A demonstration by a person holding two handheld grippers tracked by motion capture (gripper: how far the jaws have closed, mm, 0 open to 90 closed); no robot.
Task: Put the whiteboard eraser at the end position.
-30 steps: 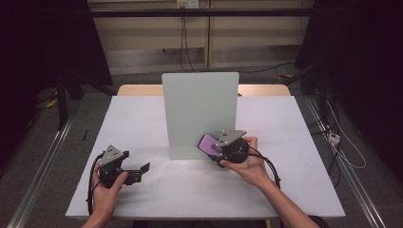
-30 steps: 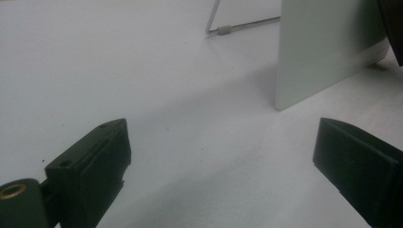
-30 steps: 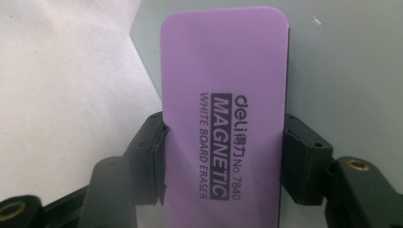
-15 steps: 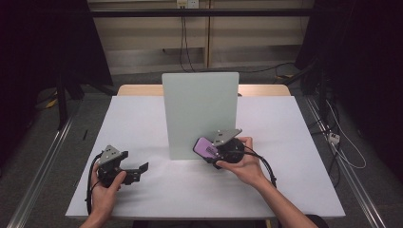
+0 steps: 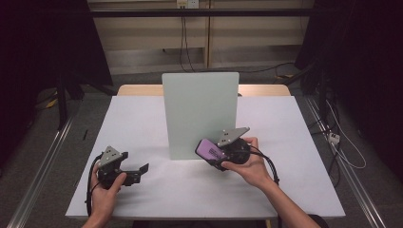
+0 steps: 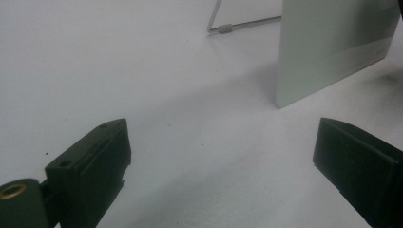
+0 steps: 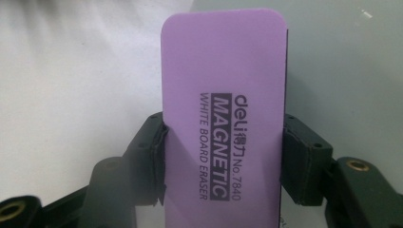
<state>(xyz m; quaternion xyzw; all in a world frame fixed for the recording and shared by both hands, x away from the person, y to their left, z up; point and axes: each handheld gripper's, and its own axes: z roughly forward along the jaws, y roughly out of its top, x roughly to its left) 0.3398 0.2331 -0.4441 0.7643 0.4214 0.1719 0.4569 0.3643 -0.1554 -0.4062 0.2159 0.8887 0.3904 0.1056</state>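
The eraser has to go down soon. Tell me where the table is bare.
Bare: the table left of the board, down to the left gripper; the strip right of the board; the front edge between the hands. Crowded: the board's foot, where the right gripper holds the eraser.

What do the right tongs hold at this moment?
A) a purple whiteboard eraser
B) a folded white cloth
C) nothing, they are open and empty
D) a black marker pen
A: in the right gripper view the two black jaws of the right tongs press on both sides of the purple whiteboard eraser, whose label reads "magnetic white board eraser".
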